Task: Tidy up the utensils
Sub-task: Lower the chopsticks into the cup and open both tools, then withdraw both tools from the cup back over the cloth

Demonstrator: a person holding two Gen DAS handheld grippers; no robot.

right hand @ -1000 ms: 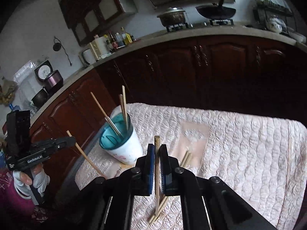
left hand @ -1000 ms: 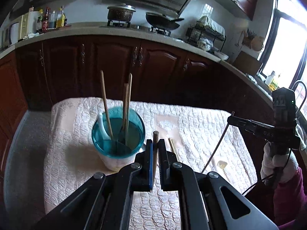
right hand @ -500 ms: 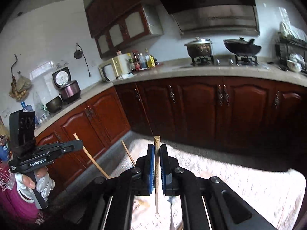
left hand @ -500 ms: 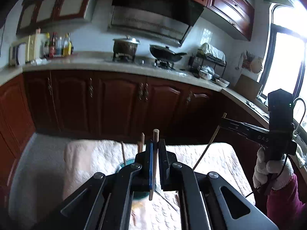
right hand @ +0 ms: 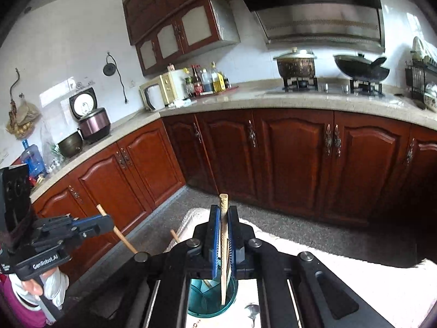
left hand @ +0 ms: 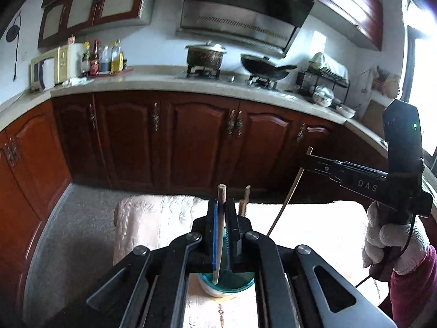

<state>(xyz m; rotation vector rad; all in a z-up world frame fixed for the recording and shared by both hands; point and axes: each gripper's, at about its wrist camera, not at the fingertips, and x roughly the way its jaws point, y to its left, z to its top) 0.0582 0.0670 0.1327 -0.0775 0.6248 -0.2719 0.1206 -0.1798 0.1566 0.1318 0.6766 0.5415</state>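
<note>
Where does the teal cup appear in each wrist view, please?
Left wrist: teal cup at bottom centre, mostly hidden behind the left claw.
Right wrist: teal cup at bottom centre, below the right claw.
Shared landmark: lidded pot on the stove.

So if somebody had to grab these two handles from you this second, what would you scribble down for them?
Left gripper: jaws shut on a chopstick, held upright, lower tip over the teal cup.
Right gripper: jaws shut on a second chopstick, upright, its lower end at or just inside the cup's mouth.
Cup stands on the quilted cloth, directly below both grippers.
Done: some sticks already stand in the cup.
Left: release both chopsticks into the cup. Whether more utensils remain on the cloth is hidden by the grippers.
</note>
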